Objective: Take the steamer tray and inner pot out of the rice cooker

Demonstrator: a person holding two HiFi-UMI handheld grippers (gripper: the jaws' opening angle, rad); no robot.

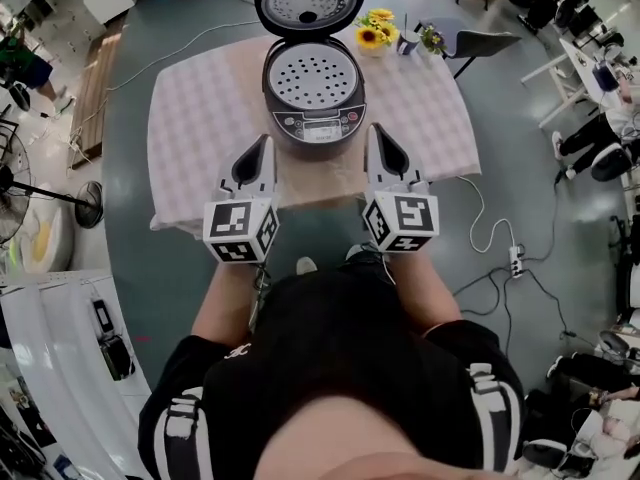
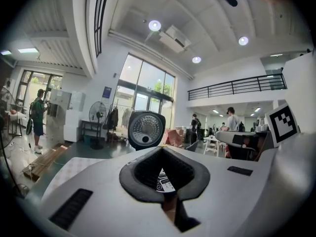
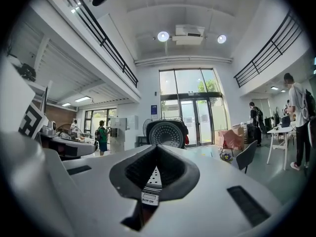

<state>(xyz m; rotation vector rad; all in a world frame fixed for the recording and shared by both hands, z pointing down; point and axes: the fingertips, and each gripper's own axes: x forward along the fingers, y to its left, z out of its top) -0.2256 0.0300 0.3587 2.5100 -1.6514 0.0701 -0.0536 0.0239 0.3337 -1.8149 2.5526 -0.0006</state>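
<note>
On table [image 1: 200,143], rice cooker [image 1: 313,80], panel [image 1: 316,125] nearside

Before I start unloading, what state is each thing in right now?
Dark round rice cooker: lid raised open.
Pale perforated steamer tray: seated in the cooker's top.
Left gripper: shut, empty, short of the cooker.
Right gripper: shut, empty, short of the cooker.

The head view looks steeply down from high above the near edge of the table [image 1: 200,138] onto the open rice cooker [image 1: 314,118]. Both gripper views look level from close by, left and right, sharing its raised lid [image 2: 146,129].
</note>
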